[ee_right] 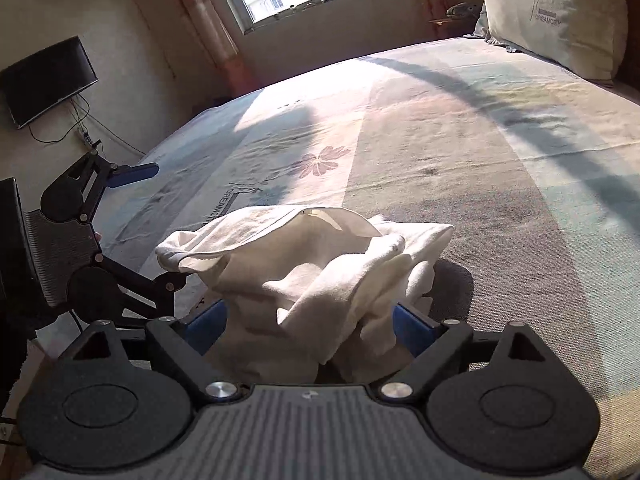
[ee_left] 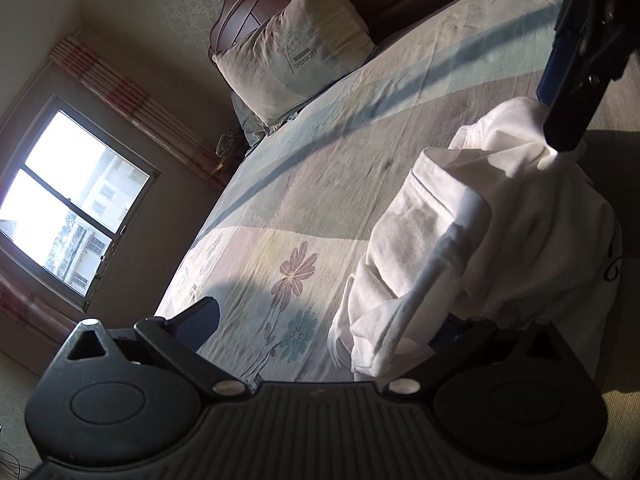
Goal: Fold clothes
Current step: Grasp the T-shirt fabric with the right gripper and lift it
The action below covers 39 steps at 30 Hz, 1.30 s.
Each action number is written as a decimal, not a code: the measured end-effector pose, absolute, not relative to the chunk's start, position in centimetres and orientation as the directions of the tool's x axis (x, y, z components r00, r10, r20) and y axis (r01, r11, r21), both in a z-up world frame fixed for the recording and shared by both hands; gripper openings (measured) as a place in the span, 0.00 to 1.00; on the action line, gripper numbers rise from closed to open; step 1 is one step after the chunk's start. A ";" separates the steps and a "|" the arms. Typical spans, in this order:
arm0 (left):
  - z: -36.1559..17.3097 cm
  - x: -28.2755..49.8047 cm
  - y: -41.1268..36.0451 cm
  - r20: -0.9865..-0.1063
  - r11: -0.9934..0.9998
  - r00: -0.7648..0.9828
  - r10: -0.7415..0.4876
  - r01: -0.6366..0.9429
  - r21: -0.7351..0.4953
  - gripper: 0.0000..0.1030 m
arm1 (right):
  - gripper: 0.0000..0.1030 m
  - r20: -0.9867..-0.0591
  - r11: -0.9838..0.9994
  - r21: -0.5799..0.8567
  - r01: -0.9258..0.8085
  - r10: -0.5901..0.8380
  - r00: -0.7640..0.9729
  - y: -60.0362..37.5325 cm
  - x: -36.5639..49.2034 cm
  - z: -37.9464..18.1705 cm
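One white garment [ee_right: 320, 264] is bunched on the bed sheet [ee_right: 460, 152], marked DREAMCITY like the single pillow [ee_right: 556, 16]. The right gripper [ee_right: 316, 324] clamps it; the left gripper [ee_left: 320, 320] spreads wide.

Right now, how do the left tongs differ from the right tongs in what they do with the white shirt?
The left tongs are spread wide and grip nothing; the right tongs are closed on a bunch of the shirt. The shirt only drapes against one side of the left tongs, while it hangs lifted from the right tongs. Both are black with blue pads.
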<state>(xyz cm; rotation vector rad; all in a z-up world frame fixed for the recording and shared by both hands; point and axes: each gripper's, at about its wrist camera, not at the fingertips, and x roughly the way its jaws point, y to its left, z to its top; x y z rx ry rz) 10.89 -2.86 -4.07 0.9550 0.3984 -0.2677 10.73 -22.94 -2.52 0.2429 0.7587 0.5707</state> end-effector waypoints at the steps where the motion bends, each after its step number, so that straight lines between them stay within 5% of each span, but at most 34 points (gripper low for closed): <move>1: -4.0 11.0 -3.0 -0.444 0.559 0.894 -0.052 0.395 0.729 0.99 | 0.84 -0.578 0.818 0.418 -0.395 0.575 0.579 -23.0 11.2 -2.7; 9: -4.1 8.8 -4.2 -0.439 0.476 0.876 -0.197 0.477 0.739 0.96 | 0.56 -0.570 0.794 0.460 -0.398 0.608 0.553 -22.5 12.9 -3.4; 11: -4.8 8.9 -4.5 -0.435 0.457 0.882 -0.180 0.467 0.757 0.96 | 0.42 -0.581 0.802 0.449 -0.394 0.597 0.553 -22.3 13.0 -3.7; 19: -4.0 11.0 -3.3 -0.466 0.565 0.876 -0.122 0.447 0.693 0.96 | 0.16 -0.617 0.837 0.360 -0.413 0.546 0.567 -22.1 13.4 -3.3; 25: -3.6 11.9 -3.2 -0.531 0.565 0.826 -0.190 0.534 0.629 0.95 | 0.12 -0.616 0.850 0.204 -0.486 0.497 0.611 -22.1 14.5 -0.2; 33: -6.2 13.3 -3.0 -0.593 0.565 0.775 -0.219 0.596 0.570 0.98 | 0.13 -0.661 0.833 0.210 -0.511 0.506 0.554 -22.4 15.6 -1.2; 39: -7.6 11.7 -3.7 -0.506 0.458 0.830 -0.233 0.553 0.696 1.00 | 0.15 -0.672 0.841 0.229 -0.490 0.501 0.546 -21.4 15.1 -2.8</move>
